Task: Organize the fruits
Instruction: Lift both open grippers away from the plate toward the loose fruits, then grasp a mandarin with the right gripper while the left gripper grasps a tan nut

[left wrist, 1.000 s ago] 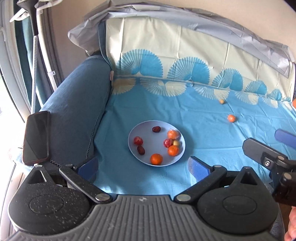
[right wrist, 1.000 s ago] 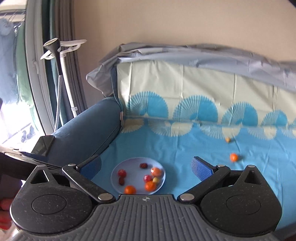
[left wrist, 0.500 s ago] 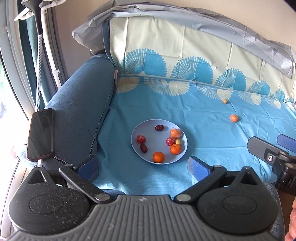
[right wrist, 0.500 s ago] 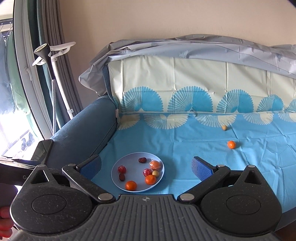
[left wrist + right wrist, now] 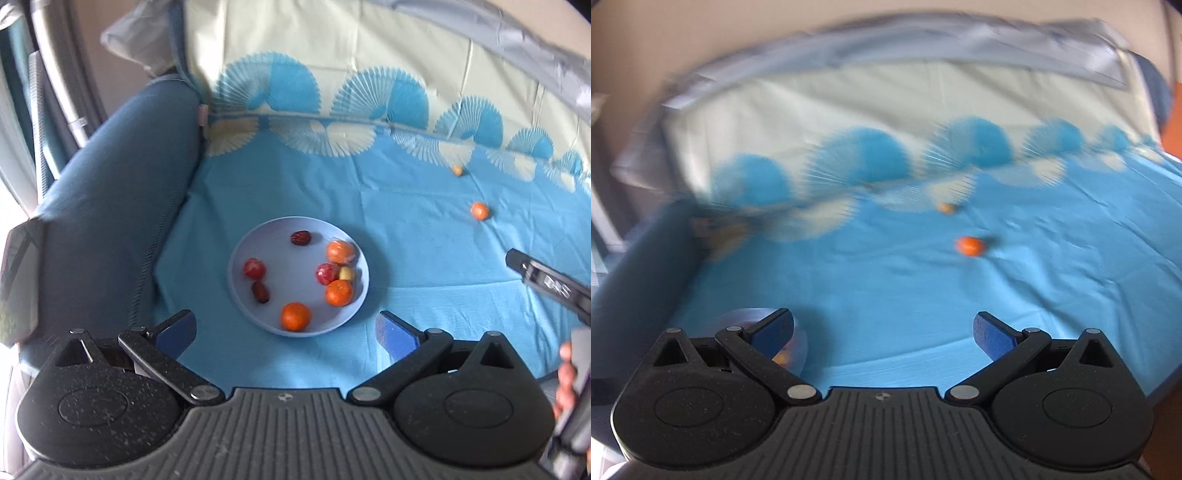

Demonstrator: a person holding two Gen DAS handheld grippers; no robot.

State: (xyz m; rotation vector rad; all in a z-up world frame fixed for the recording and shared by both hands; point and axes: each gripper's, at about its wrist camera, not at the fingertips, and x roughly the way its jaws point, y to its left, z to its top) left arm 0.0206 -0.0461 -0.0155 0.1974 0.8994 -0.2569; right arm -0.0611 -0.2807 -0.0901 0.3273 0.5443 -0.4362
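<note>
The left gripper (image 5: 284, 330) is held wide open and empty, its blue pads (image 5: 176, 328) spread to either side of the near edge of a pale blue plate (image 5: 240, 266). The plate rests on a blue sheet (image 5: 424, 258) covering a sofa seat. Eight small fruits are seen on the plate: three oranges (image 5: 295, 316), two red round fruits (image 5: 254, 268), two dark red oblong fruits (image 5: 301, 237) and one small yellowish fruit (image 5: 346, 273).

The right gripper (image 5: 882, 328) is likewise held wide open with nothing between its pads. Its view is blurred. One loose orange (image 5: 969, 246) is seen lying on the sheet well ahead of it, and a smaller yellowish fruit (image 5: 946, 207) lies further back, near the patterned backrest. Both loose fruits are well apart from the plate, whose edge is partly hidden behind the right gripper's left pad.
</note>
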